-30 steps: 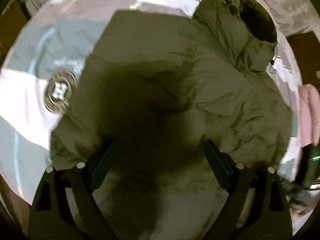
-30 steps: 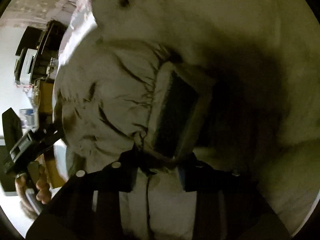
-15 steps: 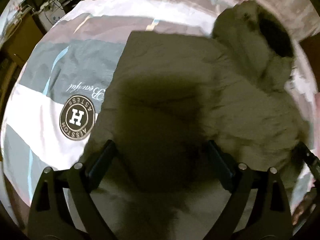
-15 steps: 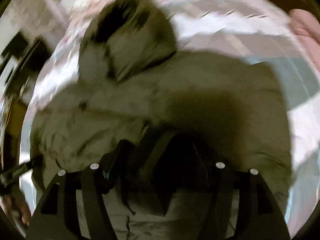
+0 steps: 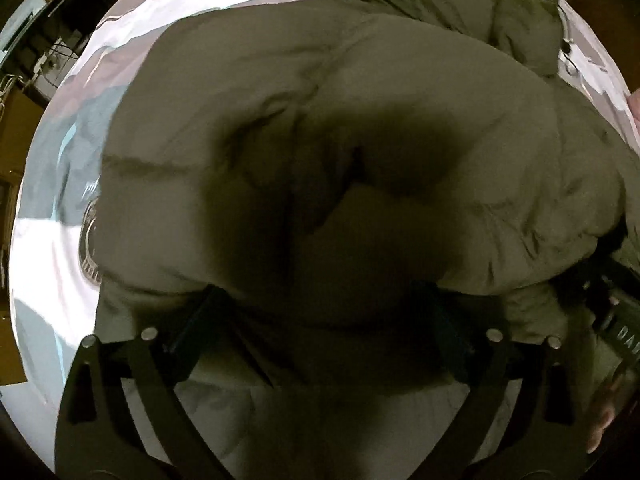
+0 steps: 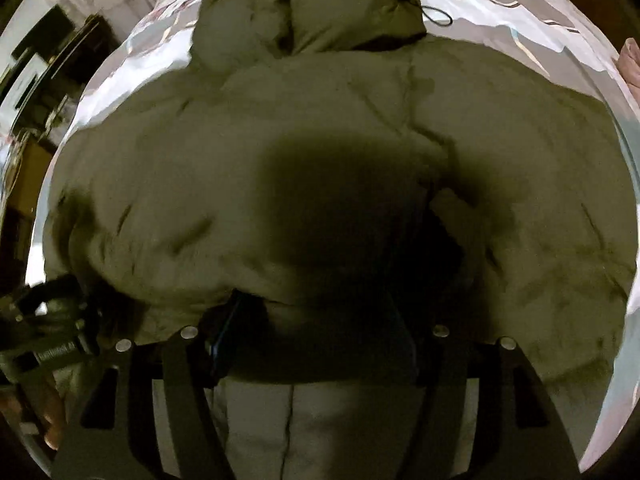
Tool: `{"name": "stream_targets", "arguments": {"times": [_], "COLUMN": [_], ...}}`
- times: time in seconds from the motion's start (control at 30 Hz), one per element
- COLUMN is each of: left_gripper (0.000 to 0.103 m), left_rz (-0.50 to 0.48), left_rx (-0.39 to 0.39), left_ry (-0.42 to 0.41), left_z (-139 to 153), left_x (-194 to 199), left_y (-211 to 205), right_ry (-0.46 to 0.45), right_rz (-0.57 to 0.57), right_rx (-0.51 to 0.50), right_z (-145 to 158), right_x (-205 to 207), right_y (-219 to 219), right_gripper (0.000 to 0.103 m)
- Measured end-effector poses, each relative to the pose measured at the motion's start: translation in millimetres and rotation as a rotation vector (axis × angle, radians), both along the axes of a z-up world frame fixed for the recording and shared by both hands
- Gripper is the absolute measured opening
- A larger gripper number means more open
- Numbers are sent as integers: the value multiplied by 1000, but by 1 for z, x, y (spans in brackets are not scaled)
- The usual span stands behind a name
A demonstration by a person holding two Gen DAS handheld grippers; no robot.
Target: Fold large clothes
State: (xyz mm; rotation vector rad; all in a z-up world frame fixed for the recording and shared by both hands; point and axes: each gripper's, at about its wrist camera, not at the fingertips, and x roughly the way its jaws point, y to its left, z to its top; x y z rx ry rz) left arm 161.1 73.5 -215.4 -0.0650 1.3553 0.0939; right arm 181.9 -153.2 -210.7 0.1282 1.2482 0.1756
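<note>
An olive-green puffer jacket (image 5: 400, 120) lies on the bed and fills both views, also in the right wrist view (image 6: 280, 140). Its hood (image 6: 340, 12) points to the far side. My left gripper (image 5: 320, 320) is open, its fingers spread wide and pushed against the near edge of the jacket, with padded fabric bulging between them. My right gripper (image 6: 320, 340) is open too, fingers wide, low over the jacket's near edge. Each gripper's fingertips are partly hidden by fabric. The other gripper shows at each view's edge (image 6: 52, 340).
The jacket lies on a grey, white and blue striped bedspread (image 5: 60, 260) with a round logo partly covered (image 5: 90, 248). Dark furniture and boxes (image 6: 48, 72) stand beyond the bed's left side. Something pink (image 6: 630, 60) lies at the far right.
Both grippers have dropped much closer to the jacket, which now fills the views. The right gripper, shut on a jacket fold a second ago, let go and stands open.
</note>
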Motion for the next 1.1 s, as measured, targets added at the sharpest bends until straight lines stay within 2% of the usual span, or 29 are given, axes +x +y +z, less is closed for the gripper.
{"name": "stream_targets", "arguments": {"times": [0.13,0.23,0.33,0.43,0.53,0.63,0.67,0.77,0.83,0.87,0.93,0.97,1.03,1.1], "left_gripper": [99,99,99,99,99,99,99,100,101,101,101,101,101,101], "left_rz": [138,194,184,140,93,87,95,127,138,137,144,154,184,205], "left_rx": [-52,-43,-28,-39,-12,23,38,68,67,71,78,66,-19,-110], "left_ry": [-11,-20,-10,-14,-69,-112,-113,-42,2,6,12,12,-9,-34], "left_z": [0,-4,-5,7,29,42,42,21,3,0,6,10,32,54], "left_x": [24,34,34,23,5,-3,-2,8,12,12,11,12,3,-7], "left_y": [19,25,23,22,26,35,39,57,62,62,61,62,66,68], "right_ry": [-40,-71,-64,-6,-26,-80,-74,-18,17,18,1,-4,-58,-151], "right_rz": [-32,-14,-6,-28,-54,-127,-162,-239,-213,-184,-181,-191,-208,-205], "right_rx": [-1,-42,-55,0,40,1,-19,-79,-104,-127,-159,-144,-74,-10], "right_z": [5,6,5,19,39,53,50,25,1,-6,1,9,35,74], "right_x": [16,29,32,24,8,-3,-1,13,22,25,23,21,14,7], "right_y": [11,25,28,14,0,-26,-35,-56,-56,-52,-47,-47,-48,-47], "right_gripper": [65,66,66,66,66,67,69,73,88,90,91,91,91,91]}}
